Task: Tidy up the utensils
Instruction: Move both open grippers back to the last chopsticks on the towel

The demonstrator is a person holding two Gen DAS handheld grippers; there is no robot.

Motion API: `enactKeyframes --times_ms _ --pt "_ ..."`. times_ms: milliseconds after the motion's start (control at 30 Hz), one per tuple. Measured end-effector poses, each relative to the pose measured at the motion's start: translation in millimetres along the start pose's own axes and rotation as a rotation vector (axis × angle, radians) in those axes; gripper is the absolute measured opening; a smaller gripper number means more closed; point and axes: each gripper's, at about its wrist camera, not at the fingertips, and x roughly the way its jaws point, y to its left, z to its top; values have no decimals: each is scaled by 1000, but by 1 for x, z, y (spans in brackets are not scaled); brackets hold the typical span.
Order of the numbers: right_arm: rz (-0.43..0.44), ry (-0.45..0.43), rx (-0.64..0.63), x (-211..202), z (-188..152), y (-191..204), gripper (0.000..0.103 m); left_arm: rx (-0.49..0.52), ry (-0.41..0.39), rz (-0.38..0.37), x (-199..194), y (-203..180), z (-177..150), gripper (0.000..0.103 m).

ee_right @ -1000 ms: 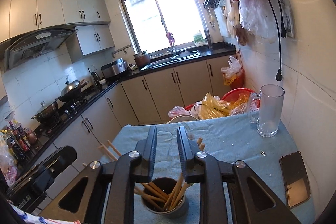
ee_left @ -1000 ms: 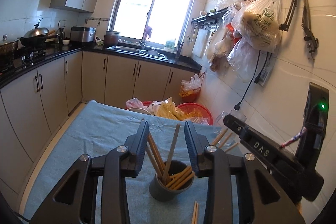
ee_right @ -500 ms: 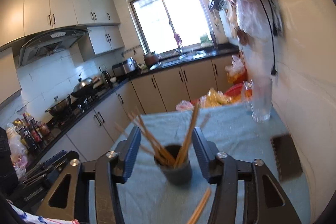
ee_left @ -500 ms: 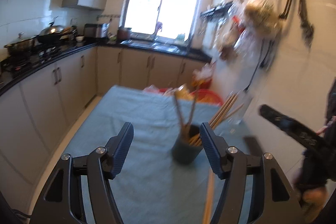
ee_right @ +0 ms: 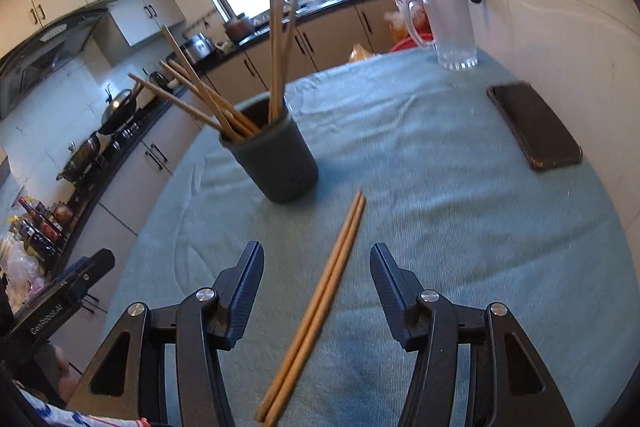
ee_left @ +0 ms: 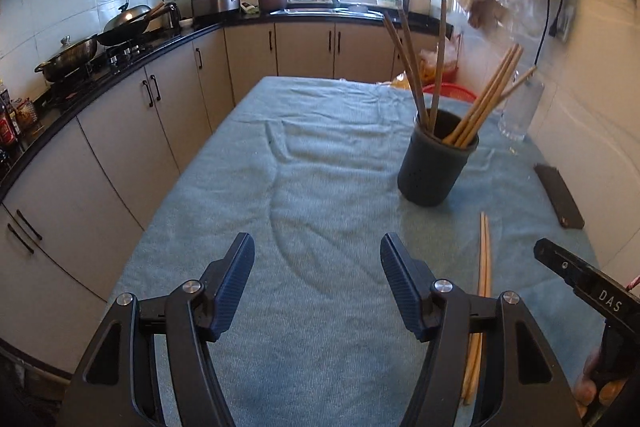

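Change since earlier frame: both grippers have come down and drawn back from above the dark grey cylindrical utensil holder [ee_right: 276,157]; their jaws have just been opening, with nothing between the pads.
Right gripper [ee_right: 316,287]: jaws parted, empty; it hangs low over the teal towel-like tablecloth [ee_right: 460,227] and straddles the pair of loose wooden chopsticks [ee_right: 320,307], pads clear of them on both sides.
Left gripper [ee_left: 316,287]: jaws parted, empty, above bare cloth; the same loose pair [ee_left: 482,287] lies off to its right.
Loose chopsticks: flat on the cloth, side by side, far tips near the holder's base but not touching it.
Holder: upright, with several wooden chopsticks [ee_right: 240,75] leaning out of it in two bunches.
Other items: black phone [ee_right: 532,125] flat near the wall; clear glass mug [ee_right: 452,27] beyond it.
Assessment: earlier chopsticks appear stowed; the loose pair looks to be the remaining item, best placed for the right gripper.
Risk: the two sticks may separate or roll when pinched.
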Motion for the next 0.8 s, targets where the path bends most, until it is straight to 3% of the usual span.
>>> enactKeyframes --times_ms 167,267,400,600,800 --pt "2 63 -10 15 -10 -2 59 14 27 4 9 -3 -3 64" --pt "-13 86 -46 25 -16 3 46 5 50 1 15 0 -5 64" --pt "-78 121 -101 40 -22 6 37 -21 71 -13 21 5 -6 64" --pt "-124 174 -123 60 -28 6 37 -33 92 -28 29 6 -7 64" --pt "-201 167 -189 66 -25 17 37 -44 101 -39 34 9 -7 64"
